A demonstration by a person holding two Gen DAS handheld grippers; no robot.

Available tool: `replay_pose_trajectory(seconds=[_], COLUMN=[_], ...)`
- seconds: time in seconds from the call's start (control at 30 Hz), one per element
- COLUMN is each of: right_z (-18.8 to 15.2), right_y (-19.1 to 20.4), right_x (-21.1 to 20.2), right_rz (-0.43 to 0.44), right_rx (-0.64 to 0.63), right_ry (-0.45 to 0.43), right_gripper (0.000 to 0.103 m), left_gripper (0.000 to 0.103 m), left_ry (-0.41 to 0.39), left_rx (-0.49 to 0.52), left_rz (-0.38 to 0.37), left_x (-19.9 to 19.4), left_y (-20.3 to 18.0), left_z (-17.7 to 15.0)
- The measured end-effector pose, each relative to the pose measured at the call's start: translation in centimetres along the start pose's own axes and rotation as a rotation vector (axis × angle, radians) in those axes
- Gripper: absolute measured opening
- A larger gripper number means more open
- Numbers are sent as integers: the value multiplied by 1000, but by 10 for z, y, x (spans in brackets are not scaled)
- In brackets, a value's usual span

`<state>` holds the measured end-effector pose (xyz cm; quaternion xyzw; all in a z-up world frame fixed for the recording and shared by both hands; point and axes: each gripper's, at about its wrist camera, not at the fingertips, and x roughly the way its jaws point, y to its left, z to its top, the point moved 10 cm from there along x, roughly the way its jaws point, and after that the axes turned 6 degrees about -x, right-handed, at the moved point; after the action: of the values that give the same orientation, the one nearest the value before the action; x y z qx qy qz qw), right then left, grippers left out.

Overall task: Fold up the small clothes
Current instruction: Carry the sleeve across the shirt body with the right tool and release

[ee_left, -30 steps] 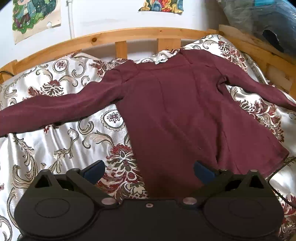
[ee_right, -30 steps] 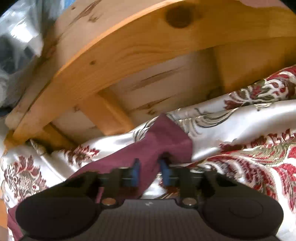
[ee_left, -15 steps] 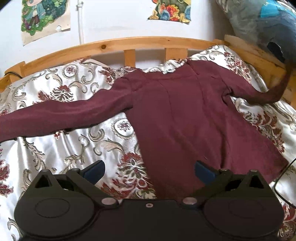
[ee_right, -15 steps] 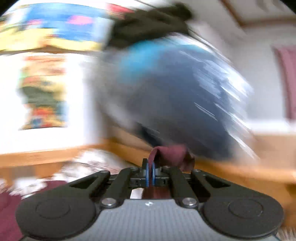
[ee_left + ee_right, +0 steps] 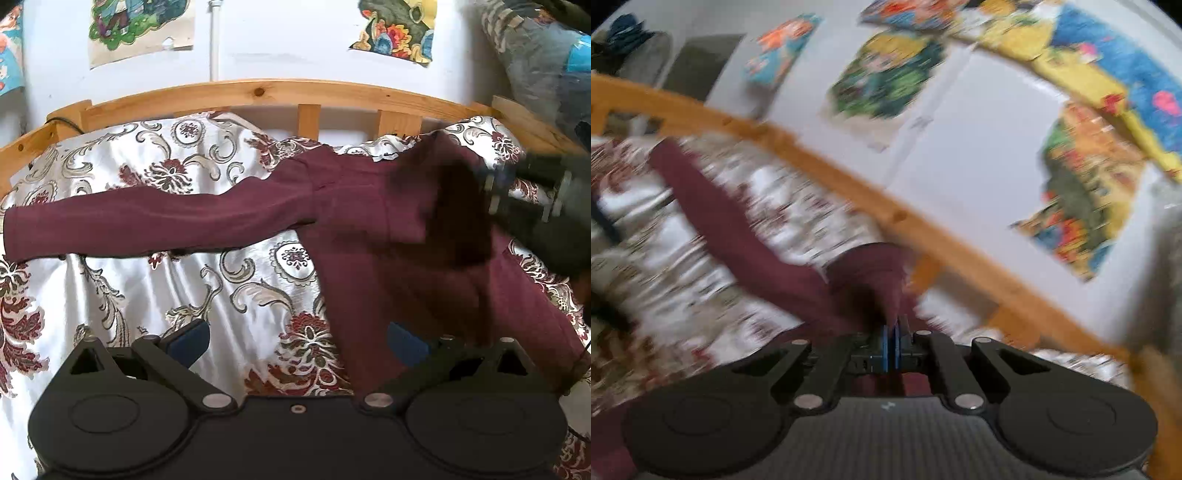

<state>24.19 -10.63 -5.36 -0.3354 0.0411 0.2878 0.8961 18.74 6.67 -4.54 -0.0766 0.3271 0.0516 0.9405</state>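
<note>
A maroon long-sleeved top [image 5: 373, 236] lies face down on the patterned bedspread [image 5: 155, 280], its left sleeve [image 5: 147, 225] stretched out to the left. My left gripper [image 5: 297, 341] is open and empty, hovering over the top's hem. My right gripper [image 5: 891, 341] is shut on the cuff of the right sleeve [image 5: 875, 273] and holds it lifted over the top's body. In the left wrist view the right gripper [image 5: 491, 192] shows blurred at right, with the sleeve [image 5: 454, 214] folded inward.
A wooden bed rail [image 5: 258, 92] curves around the far edge of the bed. Posters [image 5: 140, 26] hang on the white wall behind. A dark bundle [image 5: 546, 48] sits at the upper right. A cable [image 5: 580, 354] lies at the right edge.
My right gripper has closed on the right sleeve's cuff, lifted it and swung it left over the top's body. The left gripper has drawn back a little and stayed open.
</note>
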Motion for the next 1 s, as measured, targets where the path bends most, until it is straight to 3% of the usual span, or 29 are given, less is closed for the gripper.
replay_pose_trajectory(seconds=[0.23,0.33,0.47,0.53,0.63,0.73,0.87,1.0], right_z=[-26,-35,-54,-61,-72,-90,-114,-132], right_y=[57,64,72,63,26,-29,-114,-190], right_x=[8,-4,-33,-45,-46,-27,18,69], right_rz=[183,289,452,473,423,281,61,-72], right_rx=[-44,-28,-7,25,107,174,265,416], right_ry=[98,126,173,185,209,259,315,354], right_gripper=[10,34,47,59,66,71,71,62], left_gripper=[102,102,102,102,102,102,102,102], left_ry=[-22,-44,-73,-65,-12,45,81,92], left_rx=[-20,-66,-105,-92,-71,-32,75,187], left_rz=[-21,-71,-124,-139,-161,-194,-133,-79], left_x=[6,11,25,38,64,82,98,103], left_y=[6,6,1,-6,-23,-42,-55,-64], left_z=[4,14,34,40,35,20,-4,-20])
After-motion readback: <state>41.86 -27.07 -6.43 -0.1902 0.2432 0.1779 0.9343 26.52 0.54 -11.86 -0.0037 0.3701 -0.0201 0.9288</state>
